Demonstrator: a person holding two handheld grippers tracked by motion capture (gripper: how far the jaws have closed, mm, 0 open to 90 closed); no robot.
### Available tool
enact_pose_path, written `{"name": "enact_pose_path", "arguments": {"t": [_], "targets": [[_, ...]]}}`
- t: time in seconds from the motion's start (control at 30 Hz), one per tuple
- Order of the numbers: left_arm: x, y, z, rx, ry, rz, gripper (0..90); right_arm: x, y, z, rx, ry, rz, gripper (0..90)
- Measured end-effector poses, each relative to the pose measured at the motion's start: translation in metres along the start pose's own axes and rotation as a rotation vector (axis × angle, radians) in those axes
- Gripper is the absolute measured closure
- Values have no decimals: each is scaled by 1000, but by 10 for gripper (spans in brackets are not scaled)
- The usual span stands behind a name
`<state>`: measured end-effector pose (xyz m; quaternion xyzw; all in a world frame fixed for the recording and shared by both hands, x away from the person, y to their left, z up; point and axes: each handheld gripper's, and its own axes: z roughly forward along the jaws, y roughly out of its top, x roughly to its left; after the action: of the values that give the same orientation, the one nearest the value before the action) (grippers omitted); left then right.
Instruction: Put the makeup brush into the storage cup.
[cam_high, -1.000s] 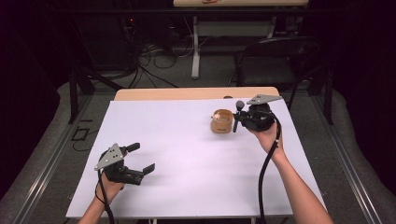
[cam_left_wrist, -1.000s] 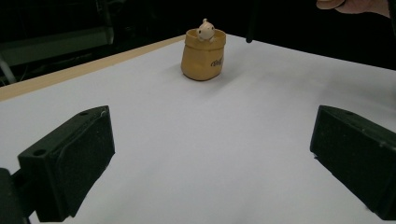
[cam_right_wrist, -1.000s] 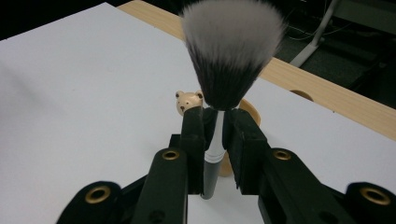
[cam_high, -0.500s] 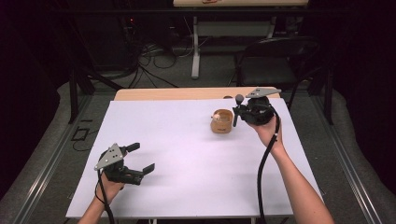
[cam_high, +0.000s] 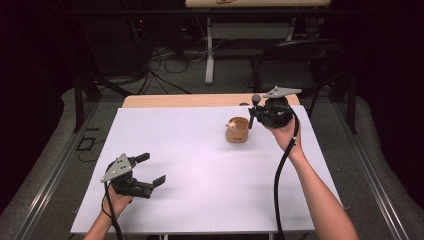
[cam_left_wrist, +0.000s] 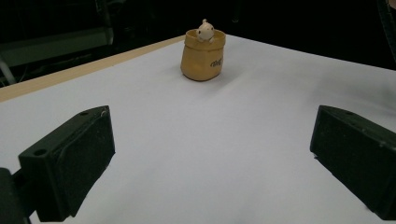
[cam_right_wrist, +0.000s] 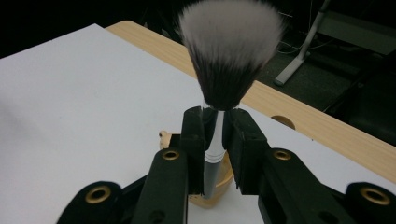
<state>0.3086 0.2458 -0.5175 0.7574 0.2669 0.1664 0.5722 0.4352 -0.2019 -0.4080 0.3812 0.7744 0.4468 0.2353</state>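
While my right hand-held gripper (cam_right_wrist: 213, 135) squeezes the soft brush (cam_right_wrist: 229, 51) just beside the little yellow pot (cam_high: 237, 130) on the table (cam_high: 200, 165), I should lower it slowly, straight in, left hand-held gripper (cam_high: 148, 171) open, resting.

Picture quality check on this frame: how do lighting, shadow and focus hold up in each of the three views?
High view: white table evenly lit, surroundings nearly black, faint shadows under the left gripper. Left gripper view: tan pot fairly sharp, near jaws soft and dark. Right gripper view: brush held close, its bristle tips soft and bright, background dim.
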Motion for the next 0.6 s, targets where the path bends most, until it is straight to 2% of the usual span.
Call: {"name": "enact_pose_path", "arguments": {"t": [0.43, 0.47, 0.5, 0.6], "targets": [[1, 0, 0, 5, -12, -2, 0, 2, 11, 16, 4, -18, -32, 776], [0, 0, 0, 2, 4, -4, 0, 2, 12, 18, 4, -21, -35, 776], [1, 0, 0, 6, -12, -3, 0, 3, 13, 20, 4, -22, -35, 777], [1, 0, 0, 5, -9, -1, 0, 3, 13, 25, 12, -23, -45, 776]]}}
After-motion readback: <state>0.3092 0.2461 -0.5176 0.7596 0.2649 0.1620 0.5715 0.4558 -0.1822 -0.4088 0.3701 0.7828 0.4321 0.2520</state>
